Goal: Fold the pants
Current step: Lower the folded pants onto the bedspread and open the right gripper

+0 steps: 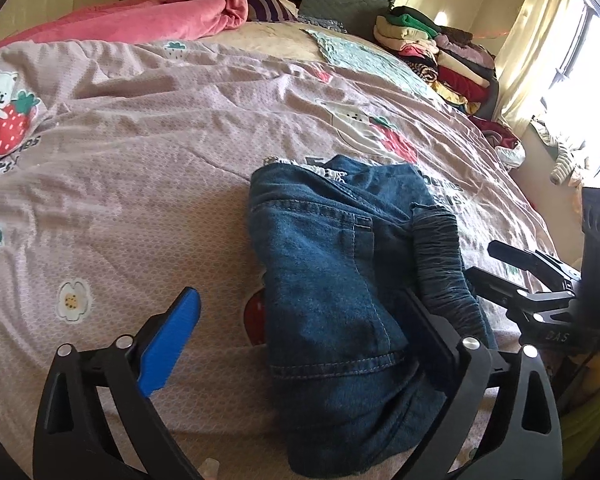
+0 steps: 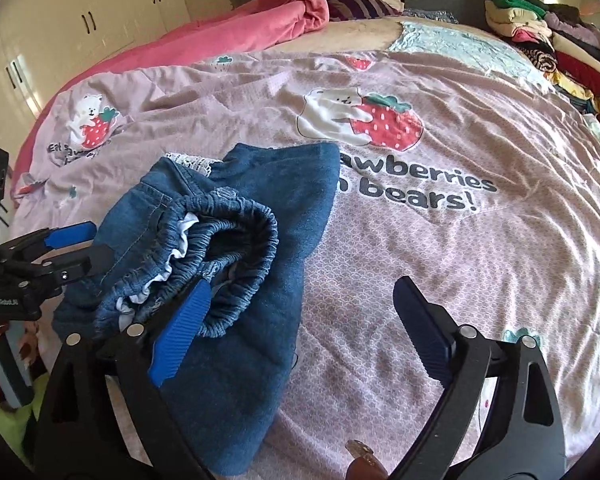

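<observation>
Small blue denim pants (image 1: 332, 280) lie bunched and folded on the pink strawberry-and-bear bedspread (image 1: 140, 160). Their elastic waistband (image 2: 228, 248) curls up on top of the pile. My left gripper (image 1: 300, 312) is open, its jaws astride the near left part of the pants, the right finger against the gathered waistband. My right gripper (image 2: 300, 308) is open, its left blue pad (image 2: 184, 328) resting on the waistband, its right finger over bare bedspread (image 2: 460, 280). The pants (image 2: 240, 320) lie at lower left in the right wrist view. Each gripper shows at the edge of the other's view.
A pink blanket (image 1: 160, 16) and striped cloth lie at the head of the bed. A stack of folded clothes (image 1: 440, 52) sits at the far right corner by the curtain. White wardrobe doors (image 2: 80, 20) stand at left.
</observation>
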`<act>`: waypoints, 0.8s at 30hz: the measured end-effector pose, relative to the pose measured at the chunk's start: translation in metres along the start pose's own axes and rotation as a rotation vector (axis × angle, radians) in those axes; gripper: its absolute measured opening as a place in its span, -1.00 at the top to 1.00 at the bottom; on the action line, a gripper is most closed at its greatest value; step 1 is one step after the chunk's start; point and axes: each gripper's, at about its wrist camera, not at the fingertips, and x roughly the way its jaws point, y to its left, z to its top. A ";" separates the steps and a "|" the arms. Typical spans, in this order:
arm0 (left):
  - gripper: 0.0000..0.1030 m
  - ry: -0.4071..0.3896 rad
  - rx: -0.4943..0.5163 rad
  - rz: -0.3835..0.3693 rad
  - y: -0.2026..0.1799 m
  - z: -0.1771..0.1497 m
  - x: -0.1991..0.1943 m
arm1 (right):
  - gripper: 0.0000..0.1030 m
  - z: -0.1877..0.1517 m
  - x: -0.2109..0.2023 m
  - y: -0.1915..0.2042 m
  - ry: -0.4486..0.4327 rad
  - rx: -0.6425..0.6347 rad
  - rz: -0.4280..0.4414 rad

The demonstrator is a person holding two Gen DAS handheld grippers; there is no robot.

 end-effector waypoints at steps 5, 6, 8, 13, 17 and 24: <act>-0.91 -0.028 0.006 0.025 -0.001 0.000 -0.014 | -0.76 0.000 -0.014 0.004 -0.034 -0.013 -0.008; -0.91 -0.032 0.007 0.029 -0.001 -0.001 -0.017 | -0.76 0.000 -0.018 0.005 -0.044 -0.016 -0.013; -0.91 -0.037 0.010 0.030 -0.001 -0.001 -0.021 | -0.79 0.001 -0.024 0.006 -0.059 -0.020 -0.017; -0.91 -0.059 0.029 0.036 -0.008 -0.004 -0.035 | -0.81 0.001 -0.039 0.008 -0.096 -0.030 -0.021; -0.91 -0.077 0.039 0.035 -0.013 -0.006 -0.045 | -0.81 0.001 -0.051 0.011 -0.128 -0.034 -0.023; -0.91 -0.123 0.068 0.049 -0.023 -0.010 -0.069 | -0.82 -0.001 -0.077 0.016 -0.191 -0.035 -0.023</act>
